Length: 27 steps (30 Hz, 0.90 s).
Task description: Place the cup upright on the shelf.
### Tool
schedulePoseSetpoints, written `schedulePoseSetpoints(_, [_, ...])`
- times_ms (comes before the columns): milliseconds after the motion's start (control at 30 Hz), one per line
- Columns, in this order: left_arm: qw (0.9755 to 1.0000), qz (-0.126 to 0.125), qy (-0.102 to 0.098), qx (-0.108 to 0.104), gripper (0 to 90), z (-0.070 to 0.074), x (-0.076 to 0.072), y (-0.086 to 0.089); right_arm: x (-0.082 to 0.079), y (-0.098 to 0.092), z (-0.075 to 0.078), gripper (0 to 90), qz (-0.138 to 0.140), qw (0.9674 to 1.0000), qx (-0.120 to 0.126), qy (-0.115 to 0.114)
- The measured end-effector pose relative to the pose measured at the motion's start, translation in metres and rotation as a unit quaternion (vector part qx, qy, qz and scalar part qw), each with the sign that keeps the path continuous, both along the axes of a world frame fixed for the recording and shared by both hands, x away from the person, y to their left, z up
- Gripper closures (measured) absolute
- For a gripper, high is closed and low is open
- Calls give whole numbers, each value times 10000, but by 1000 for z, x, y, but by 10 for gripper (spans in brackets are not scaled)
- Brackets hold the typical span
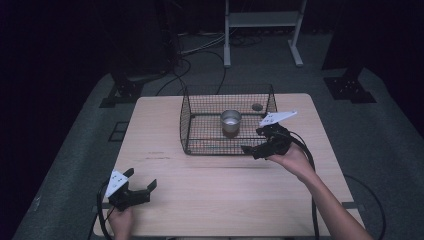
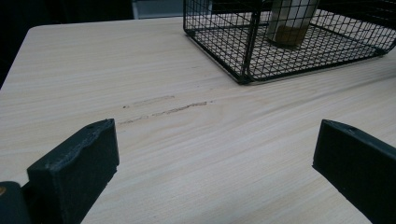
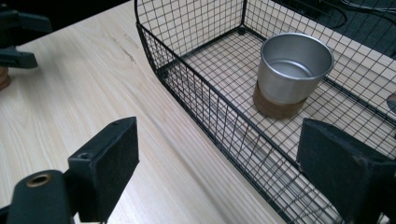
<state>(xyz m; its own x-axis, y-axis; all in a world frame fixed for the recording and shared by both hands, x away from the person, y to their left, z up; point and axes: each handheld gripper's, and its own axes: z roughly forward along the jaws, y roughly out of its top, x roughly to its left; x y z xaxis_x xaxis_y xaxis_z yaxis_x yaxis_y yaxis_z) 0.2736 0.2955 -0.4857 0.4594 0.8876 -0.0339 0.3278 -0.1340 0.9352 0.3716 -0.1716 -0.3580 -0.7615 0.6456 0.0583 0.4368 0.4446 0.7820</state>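
Note:
A black wire basket (image 1: 186, 122) stands at the back middle of the pale wooden table (image 1: 165, 115). Inside it a metal cup (image 1: 230, 120) with a brown base stands upright. My right gripper (image 1: 252, 140) hovers open at the basket's front right corner, its jaws spread across the front wall. In the right gripper view the cup (image 3: 292, 70) sits beyond the mesh wall (image 3: 205, 93), ahead of the open gripper (image 3: 219, 154). My left gripper (image 1: 141, 178) rests open and holding nothing near the table's front left corner. From the left gripper view (image 2: 219, 149) the basket (image 2: 243, 56) and cup (image 2: 289, 23) lie far ahead.
A small dark round thing (image 1: 257, 106) lies at the basket's back right. A faint scuff mark (image 2: 163, 109) crosses the tabletop left of the basket. Beyond the table are a white frame (image 1: 260, 20), cables and dark stands on the grey floor.

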Motion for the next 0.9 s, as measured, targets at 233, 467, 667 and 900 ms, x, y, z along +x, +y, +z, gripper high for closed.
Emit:
schedulePoseSetpoints(233, [10000,6,-7,-26,0,0,0,-1,-10,-8,-9,121,-47,10000,-23,53])
schedulePoseSetpoints(467, [10000,3,-9,6,0,0,0,-1,-21,-15,-17,118,-33,10000,-23,25])
schedulePoseSetpoints(667, [10000,7,-11,26,0,0,0,-1,-30,-26,-27,115,-155,9998,58,65])
schedulePoseSetpoints(900, [10000,12,4,61,0,0,-1,-1,-35,-40,-38,113,-369,9992,140,96])
